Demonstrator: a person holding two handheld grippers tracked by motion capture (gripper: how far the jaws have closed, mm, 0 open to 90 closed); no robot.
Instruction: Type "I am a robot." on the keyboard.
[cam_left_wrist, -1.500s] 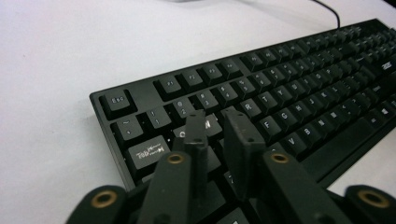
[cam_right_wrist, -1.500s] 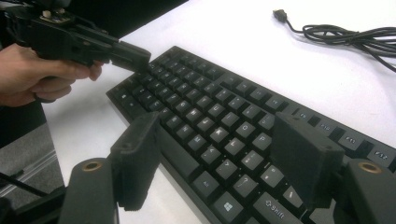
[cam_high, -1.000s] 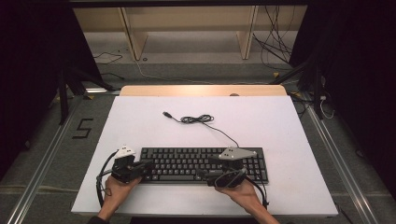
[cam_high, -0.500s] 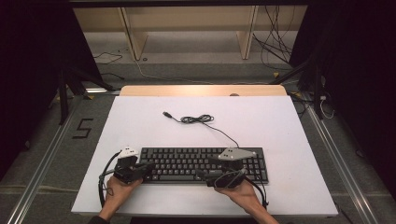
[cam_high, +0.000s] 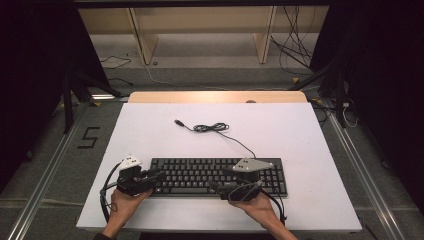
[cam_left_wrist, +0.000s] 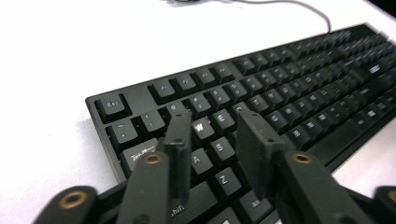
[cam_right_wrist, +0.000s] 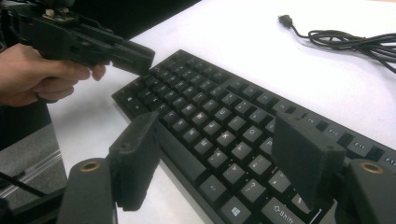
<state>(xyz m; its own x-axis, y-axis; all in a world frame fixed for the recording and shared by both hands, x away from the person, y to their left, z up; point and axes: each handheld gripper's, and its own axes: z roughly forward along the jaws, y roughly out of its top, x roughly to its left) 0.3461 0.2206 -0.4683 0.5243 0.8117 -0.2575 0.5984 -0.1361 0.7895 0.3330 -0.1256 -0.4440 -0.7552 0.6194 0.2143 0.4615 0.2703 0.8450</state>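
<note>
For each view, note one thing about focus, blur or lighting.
High view: table evenly lit, surroundings dark. Left gripper view: near keys of the keyboard sharp, far keys and cable blurred, white surface overexposed. Right gripper view: left gripper and cable slightly soft.

The high view looks forward and down from above the person's side, taking in the whole white tabletop (cam_high: 150, 130) from far off. The left gripper view sits low and close over the left end of the black keyboard (cam_left_wrist: 289, 88), facing along its rows. The right gripper view is also close, looking across the keys toward that same end; both share the keyboard (cam_right_wrist: 219, 121) with the high view.
</note>
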